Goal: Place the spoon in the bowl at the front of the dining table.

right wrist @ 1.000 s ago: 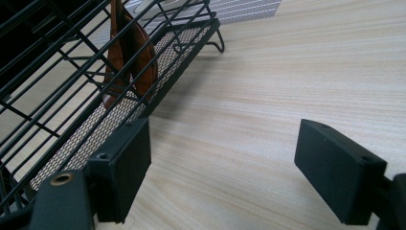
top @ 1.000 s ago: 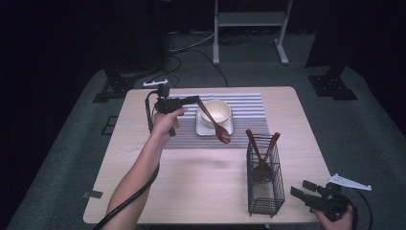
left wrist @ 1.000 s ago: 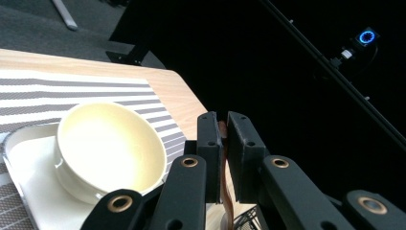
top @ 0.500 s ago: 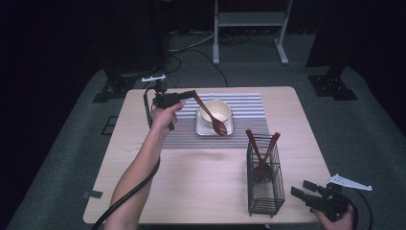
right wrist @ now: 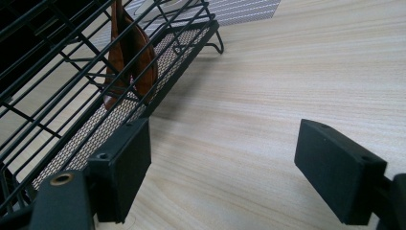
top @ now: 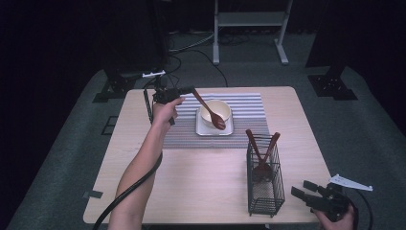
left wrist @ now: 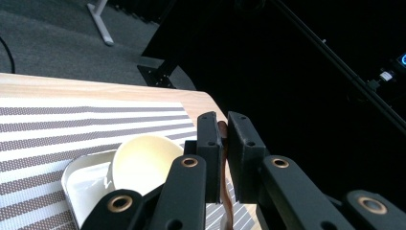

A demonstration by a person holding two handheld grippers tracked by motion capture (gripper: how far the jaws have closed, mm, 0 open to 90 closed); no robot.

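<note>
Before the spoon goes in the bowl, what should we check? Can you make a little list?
1. Left gripper shut on the wooden spoon: ok, the handle sits between its jaws.
2. Spoon's scoop end over the cream bowl: ok in the high view; touching or not, cannot tell.
3. Bowl sits on the white tray: ok.
4. Tray lies on the striped mat: ok.
5. Right gripper out of the way: ok, open near the table's front edge, beside the wire basket.
</note>
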